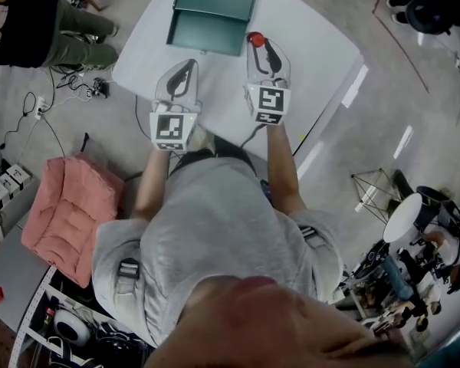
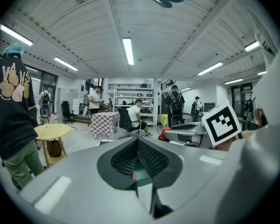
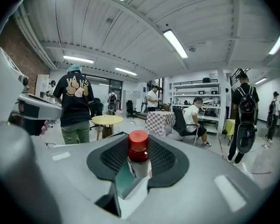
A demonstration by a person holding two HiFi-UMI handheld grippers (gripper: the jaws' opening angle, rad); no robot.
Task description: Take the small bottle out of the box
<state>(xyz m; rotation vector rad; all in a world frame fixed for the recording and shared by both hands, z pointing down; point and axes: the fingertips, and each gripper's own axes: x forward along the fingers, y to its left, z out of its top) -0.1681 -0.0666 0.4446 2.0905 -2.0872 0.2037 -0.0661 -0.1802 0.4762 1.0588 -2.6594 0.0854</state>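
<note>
Right claw up close: pads clamped on the red-capped bottle, just off the box's near right corner and outside it. Left claw, on the box's near side, is pinched together, empty. Extraction looks done; I'd say only setting it on the worktop is left.

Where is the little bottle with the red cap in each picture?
Head view: top middle, the small bottle with a red cap sits in the right gripper.
Left gripper view: right of centre, a tiny red spot, probably its red cap.
Right gripper view: centre, between the jaws.
Shared landmark: the person in the black shirt.
</note>
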